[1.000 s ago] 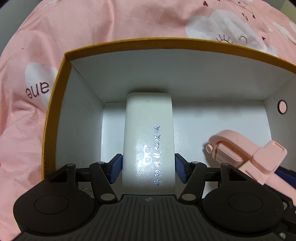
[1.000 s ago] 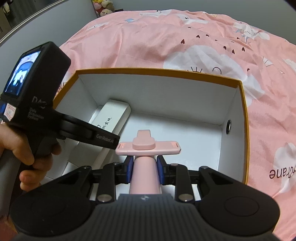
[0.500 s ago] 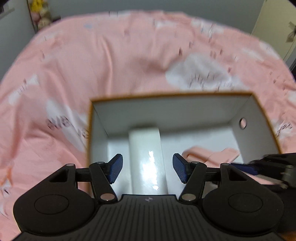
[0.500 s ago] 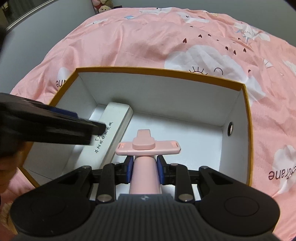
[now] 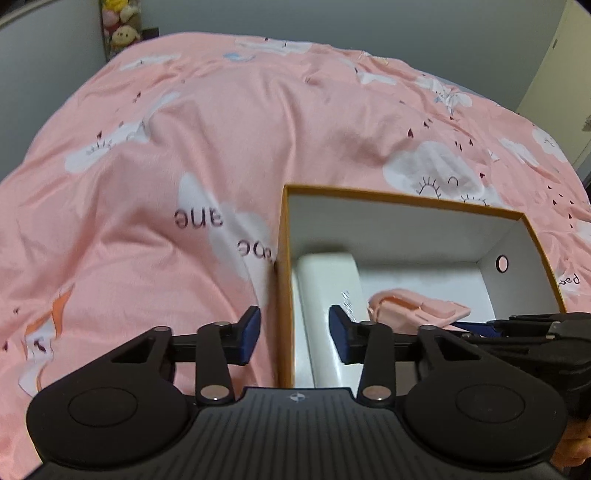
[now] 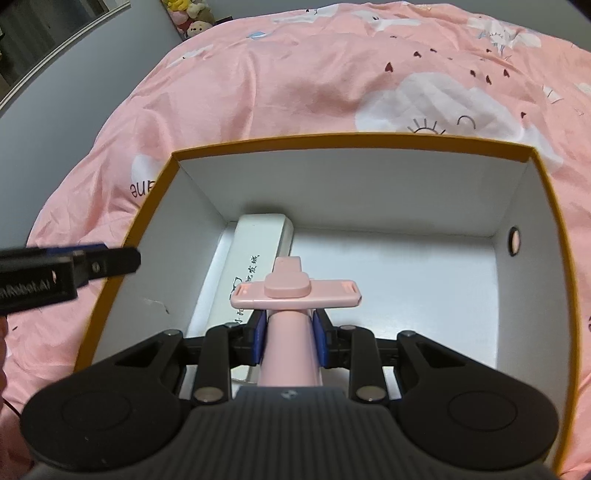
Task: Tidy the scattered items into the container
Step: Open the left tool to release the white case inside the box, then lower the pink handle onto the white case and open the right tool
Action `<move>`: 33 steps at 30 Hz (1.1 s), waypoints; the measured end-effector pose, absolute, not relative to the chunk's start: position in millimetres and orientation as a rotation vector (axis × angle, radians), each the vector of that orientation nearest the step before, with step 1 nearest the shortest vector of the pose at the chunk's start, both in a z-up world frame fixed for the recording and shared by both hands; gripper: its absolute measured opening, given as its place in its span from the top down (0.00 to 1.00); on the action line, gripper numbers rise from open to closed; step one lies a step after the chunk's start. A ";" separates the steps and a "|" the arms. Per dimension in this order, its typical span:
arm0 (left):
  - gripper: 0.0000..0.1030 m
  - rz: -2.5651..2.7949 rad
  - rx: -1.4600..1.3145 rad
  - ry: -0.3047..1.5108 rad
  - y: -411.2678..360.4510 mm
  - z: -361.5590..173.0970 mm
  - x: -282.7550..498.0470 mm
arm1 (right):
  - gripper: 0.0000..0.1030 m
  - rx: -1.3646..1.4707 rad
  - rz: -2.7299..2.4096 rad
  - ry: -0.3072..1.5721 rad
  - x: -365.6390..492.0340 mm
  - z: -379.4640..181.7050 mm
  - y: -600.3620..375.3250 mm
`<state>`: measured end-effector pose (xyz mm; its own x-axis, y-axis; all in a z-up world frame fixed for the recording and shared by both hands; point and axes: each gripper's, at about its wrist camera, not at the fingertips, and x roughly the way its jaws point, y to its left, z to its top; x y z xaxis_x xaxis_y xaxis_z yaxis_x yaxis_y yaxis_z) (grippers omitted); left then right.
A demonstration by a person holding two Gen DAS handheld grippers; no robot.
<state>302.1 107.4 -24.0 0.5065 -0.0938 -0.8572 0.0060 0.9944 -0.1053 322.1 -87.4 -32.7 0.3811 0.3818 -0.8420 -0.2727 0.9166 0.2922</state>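
Note:
An open white box with an orange rim [image 6: 354, 142] sits on the pink bedspread; it also shows in the left wrist view [image 5: 402, 201]. A white glasses case [image 6: 258, 258] lies along the box's left inner wall, also in the left wrist view [image 5: 325, 280]. My right gripper [image 6: 289, 334] is shut on a pink T-shaped holder [image 6: 295, 291], held inside the box beside the case; the holder also shows in the left wrist view [image 5: 417, 308]. My left gripper [image 5: 294, 334] is open and empty, raised above the box's left wall. It shows at the left in the right wrist view [image 6: 99, 260].
The pink bedspread [image 5: 184, 166] with white clouds lies all around the box. Plush toys [image 5: 122, 26] stand at the far wall. The box's right wall has a round hole [image 6: 514, 240].
My left gripper has let go of the white case, risen out of the box and moved left over the box's wall. My right gripper, holding the pink holder, has gone lower into the box.

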 end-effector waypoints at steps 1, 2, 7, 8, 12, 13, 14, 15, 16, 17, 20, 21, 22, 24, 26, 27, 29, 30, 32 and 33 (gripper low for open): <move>0.62 -0.069 -0.101 1.043 109.3 -26.3 300.6 | 0.71 0.127 0.421 1.117 322.6 -34.1 -86.2; 0.66 -0.078 -0.106 1.048 110.7 -28.1 299.1 | 0.71 0.152 0.426 1.139 323.3 -36.4 -84.9; 0.79 -0.110 -0.123 1.070 114.1 -37.0 294.3 | 0.71 0.216 0.427 1.187 321.0 -45.2 -77.9; 0.81 -0.112 -0.129 1.075 114.6 -39.0 294.1 | 0.71 0.221 0.426 1.187 320.6 -45.0 -76.8; 0.82 -0.114 -0.135 1.070 115.2 -42.3 291.8 | 0.71 0.259 0.431 1.209 323.0 -46.4 -75.5; 0.82 -0.115 -0.138 1.068 115.6 -42.3 291.3 | 0.71 0.272 0.430 1.215 324.2 -47.0 -76.6; 0.82 -0.116 -0.144 1.066 116.4 -42.2 290.8 | 0.71 0.291 0.430 1.224 326.0 -48.1 -78.5; 0.82 -0.115 -0.152 1.064 117.7 -41.7 290.1 | 0.71 0.314 0.427 1.234 327.8 -49.4 -81.3; 0.82 -0.111 -0.154 1.059 118.9 -40.7 289.1 | 0.71 0.335 0.425 1.243 329.1 -50.1 -84.3; 0.82 -0.103 -0.149 1.050 119.7 -39.5 287.8 | 0.71 0.349 0.423 1.247 329.6 -49.5 -86.7; 0.82 -0.089 -0.148 1.029 123.2 -36.8 284.1 | 0.71 0.382 0.415 1.227 328.2 -41.4 -93.3; 0.82 -0.092 -0.159 1.027 125.0 -36.2 283.6 | 0.72 0.394 0.415 1.214 327.6 -37.2 -95.6; 0.82 -0.095 -0.170 1.025 126.8 -35.6 283.2 | 0.72 0.403 0.410 1.205 327.5 -33.5 -97.3; 0.82 -0.101 -0.186 1.020 129.9 -35.2 282.2 | 0.72 0.421 0.405 1.182 328.0 -26.7 -100.0; 0.82 -0.107 -0.198 1.018 132.2 -35.3 280.8 | 0.72 0.455 0.410 1.163 328.7 -21.3 -102.7; 0.82 -0.110 -0.202 1.018 132.8 -35.2 280.3 | 0.72 0.469 0.410 1.158 329.7 -19.2 -103.2; 0.82 -0.112 -0.202 1.015 132.6 -35.4 280.3 | 0.71 0.486 0.414 1.135 329.7 -13.3 -102.8; 0.82 -0.112 -0.203 1.015 132.5 -35.8 280.5 | 0.72 0.491 0.419 1.123 330.0 -10.8 -101.2; 0.82 -0.114 -0.204 1.015 132.7 -36.2 280.5 | 0.72 0.499 0.424 1.103 332.1 -8.5 -95.3; 0.82 -0.116 -0.206 1.015 133.0 -36.6 280.1 | 0.72 0.505 0.423 1.097 334.0 -8.7 -90.9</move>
